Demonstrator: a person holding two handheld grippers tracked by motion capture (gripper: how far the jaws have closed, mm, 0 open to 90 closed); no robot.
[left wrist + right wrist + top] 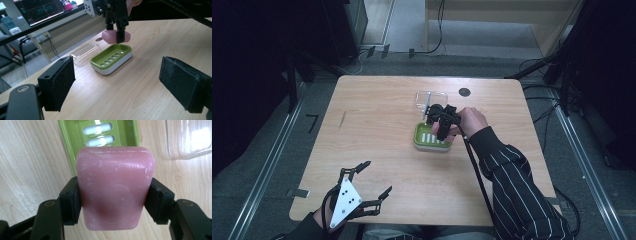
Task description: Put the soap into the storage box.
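Your right gripper (117,27) clamps a pink soap (113,187) by its two long sides, flat face to its camera, and holds it above the green dish (111,58), near the dish's 3 o'clock end, clear of the slotted floor. That side grip probably lets the bar go down flat between the rims. The clear lid (85,53) lies just off the dish at 12 o'clock on the table (377,130), out of the way. Your left gripper (362,192) waits wide apart and empty near the table's 7 o'clock corner, well apart from the dish, likely kept clear.
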